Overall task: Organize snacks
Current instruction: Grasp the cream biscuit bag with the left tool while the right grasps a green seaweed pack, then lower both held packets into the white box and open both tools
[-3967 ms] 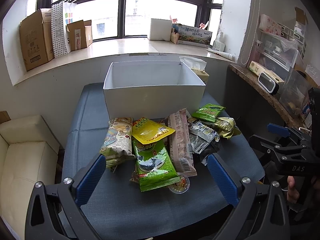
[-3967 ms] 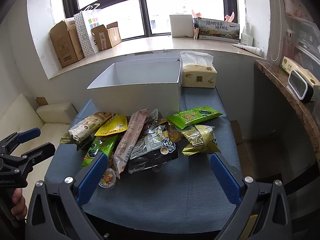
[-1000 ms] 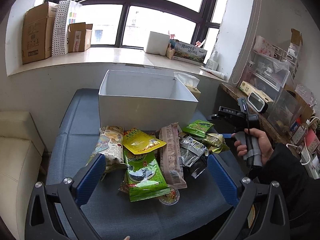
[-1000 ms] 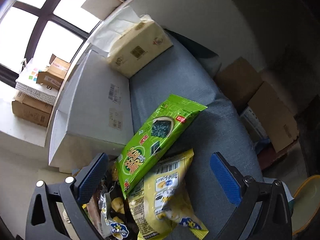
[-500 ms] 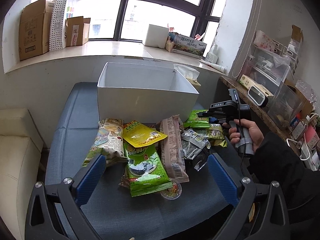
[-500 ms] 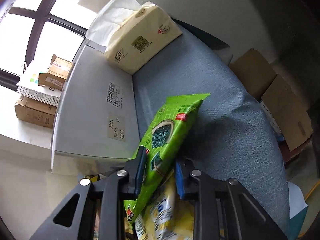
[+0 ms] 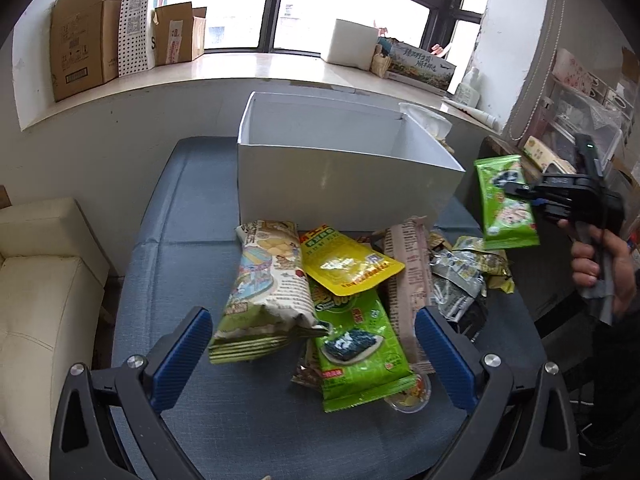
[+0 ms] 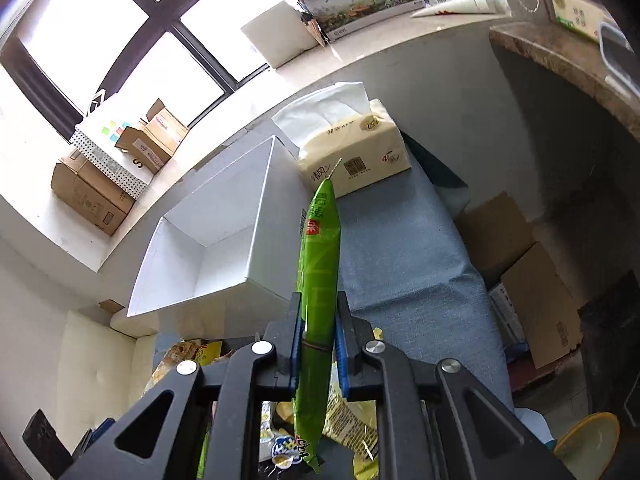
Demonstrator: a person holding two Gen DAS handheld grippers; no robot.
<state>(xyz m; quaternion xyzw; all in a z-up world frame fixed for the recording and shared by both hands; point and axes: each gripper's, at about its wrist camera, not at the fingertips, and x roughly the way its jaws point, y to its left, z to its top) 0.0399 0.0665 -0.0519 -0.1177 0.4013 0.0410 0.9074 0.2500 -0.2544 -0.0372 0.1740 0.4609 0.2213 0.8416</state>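
Note:
My right gripper [image 8: 318, 322] is shut on a green seaweed snack bag [image 8: 318, 280] and holds it in the air, right of the open white box [image 8: 216, 216]. In the left wrist view the same bag [image 7: 505, 204] hangs from the right gripper [image 7: 524, 194] beside the box [image 7: 340, 184]. My left gripper [image 7: 312, 344] is open and empty above a pile of snacks: a chips bag [image 7: 266, 288], a yellow pouch [image 7: 346, 264], a green bag [image 7: 356, 344], a long brown pack [image 7: 408, 280] and silver packets [image 7: 460, 276].
The snacks lie on a blue cushioned table [image 7: 172, 272]. A tissue pack [image 8: 356, 152] stands behind the box at the right. A cream sofa [image 7: 44, 292] is at the left. Cardboard boxes [image 7: 80, 32] sit on the windowsill. A small jelly cup [image 7: 408, 398] lies at the pile's front.
My right gripper closed on the green seaweed bag and lifted it off the pile, up beside the white box. My left gripper stays open, hovering over the pile.

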